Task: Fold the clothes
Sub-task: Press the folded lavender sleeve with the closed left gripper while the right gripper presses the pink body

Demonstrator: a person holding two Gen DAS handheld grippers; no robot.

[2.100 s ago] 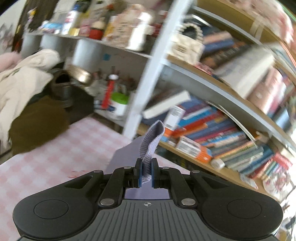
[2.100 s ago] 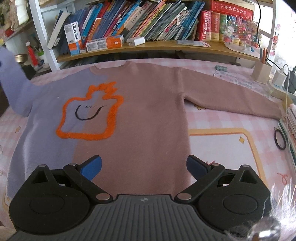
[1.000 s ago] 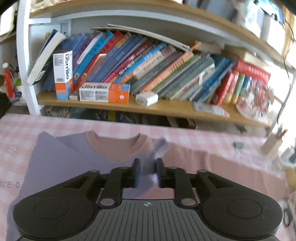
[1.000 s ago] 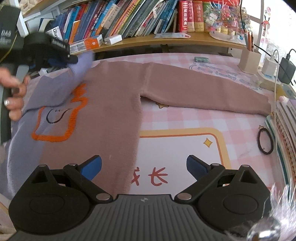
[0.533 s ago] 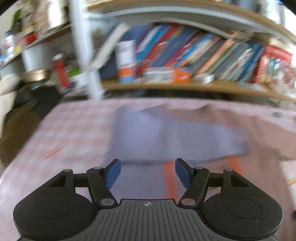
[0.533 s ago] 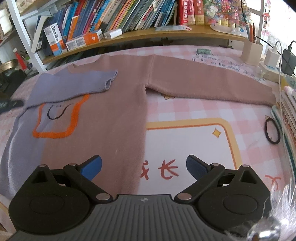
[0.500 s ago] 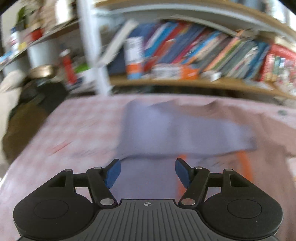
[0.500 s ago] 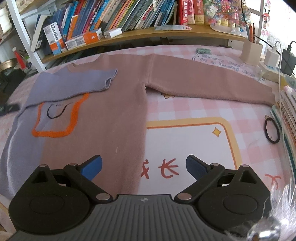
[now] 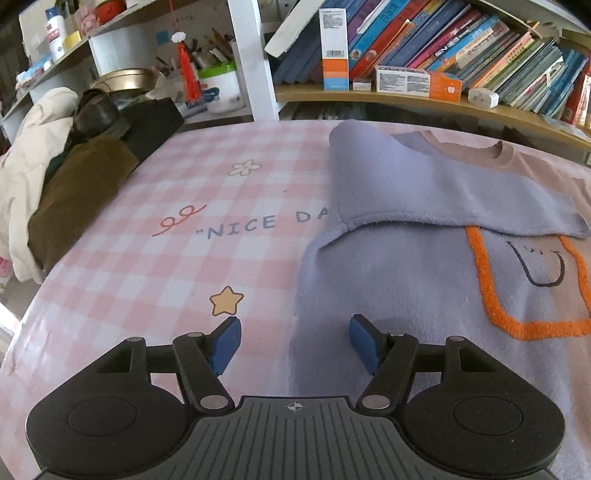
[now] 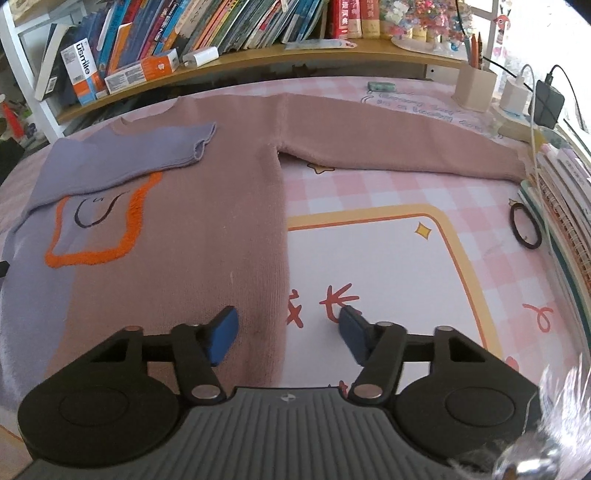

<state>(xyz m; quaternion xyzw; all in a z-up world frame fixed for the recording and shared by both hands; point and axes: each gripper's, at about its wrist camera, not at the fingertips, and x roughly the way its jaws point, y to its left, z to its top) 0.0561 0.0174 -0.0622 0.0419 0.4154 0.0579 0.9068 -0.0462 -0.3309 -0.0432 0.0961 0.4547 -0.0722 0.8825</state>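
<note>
A sweater, half purple and half brown point(image 10: 207, 229), lies flat on the pink checked tablecloth point(image 9: 147, 258). Its purple sleeve point(image 9: 424, 192) is folded across the chest, above an orange outlined patch point(image 9: 524, 325). The brown sleeve point(image 10: 399, 144) stretches out to the right. My left gripper point(image 9: 295, 343) is open and empty, straddling the sweater's left side edge near the hem. My right gripper point(image 10: 288, 334) is open and empty, straddling the sweater's right side edge low on the body.
Bookshelves point(image 10: 221, 33) run along the table's far side. A pile of coats point(image 9: 44, 184) lies at the left. A black hair tie point(image 10: 524, 225), stacked notebooks point(image 10: 569, 206), a pen holder point(image 10: 474, 92) and chargers point(image 10: 532, 99) sit at the right.
The left gripper carried the purple sleeve across the chest, let it go and opened, then drew back to the sweater's left edge. The right gripper moved slightly lower and narrowed a little.
</note>
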